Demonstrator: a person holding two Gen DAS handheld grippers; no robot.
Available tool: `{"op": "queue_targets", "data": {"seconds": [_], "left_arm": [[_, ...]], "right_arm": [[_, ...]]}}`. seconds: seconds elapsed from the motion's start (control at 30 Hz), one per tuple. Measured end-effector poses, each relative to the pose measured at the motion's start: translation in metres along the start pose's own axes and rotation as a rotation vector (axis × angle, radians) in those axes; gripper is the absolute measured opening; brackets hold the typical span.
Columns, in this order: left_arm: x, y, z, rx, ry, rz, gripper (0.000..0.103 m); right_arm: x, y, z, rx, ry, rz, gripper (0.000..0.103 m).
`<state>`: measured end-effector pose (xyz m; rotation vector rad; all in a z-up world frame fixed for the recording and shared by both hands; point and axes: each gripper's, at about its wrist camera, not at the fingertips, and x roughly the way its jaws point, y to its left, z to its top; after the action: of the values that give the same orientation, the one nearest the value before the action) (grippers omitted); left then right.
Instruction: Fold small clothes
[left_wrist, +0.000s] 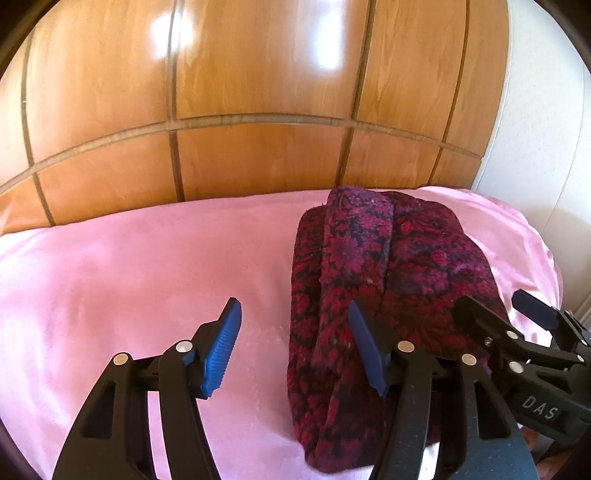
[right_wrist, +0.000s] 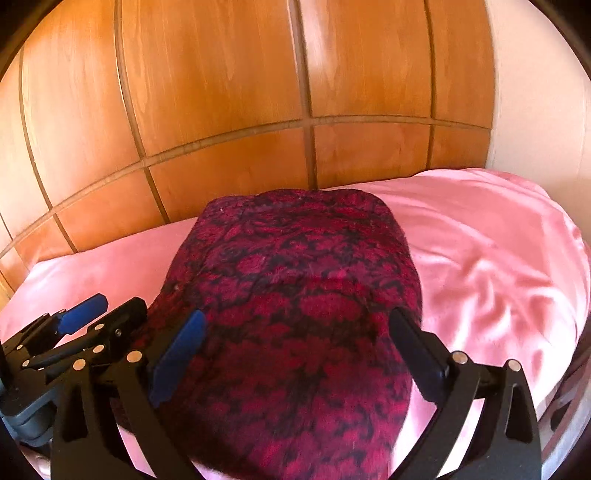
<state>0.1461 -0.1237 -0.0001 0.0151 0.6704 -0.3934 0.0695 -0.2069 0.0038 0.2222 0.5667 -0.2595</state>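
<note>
Both grippers are tilting downward, side by side: the left gripper is gaping empty over the pink sheet, and the right gripper is spread wide (gripping nothing) above the folded garment.

Background only: pink satin sheet covers the surface, mostly smooth in the left wrist view, rumpled into creases on the right side in the right wrist view. Behind it, touching its far edge, glossy wood panels split by thin darker grooves into a grid, with bright glare spots up top. White wall at the right of the panels. Dark frame edge shows past the sheet's right side.
</note>
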Motion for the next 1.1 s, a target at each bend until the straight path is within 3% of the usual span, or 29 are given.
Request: {"op": "queue_targets", "data": {"seconds": [0.57, 0.77, 1.1], "left_arm": [[-0.060, 0.024, -0.046, -0.025, -0.046, 0.081, 0.082], [-0.076, 0.029, -0.064, -0.024, -0.062, 0.105, 0.091], [-0.084, 0.040, -0.074, -0.049, -0.057, 0.116, 0.099]], "right_arm": [[-0.072, 0.013, -0.059, 0.033, -0.068, -0.162, 0.100], [-0.078, 0.014, -0.073, 0.079, -0.037, -0.205, 0.100], [-0.081, 0.027, -0.079, 0.043, -0.029, -0.216, 0.100]]}}
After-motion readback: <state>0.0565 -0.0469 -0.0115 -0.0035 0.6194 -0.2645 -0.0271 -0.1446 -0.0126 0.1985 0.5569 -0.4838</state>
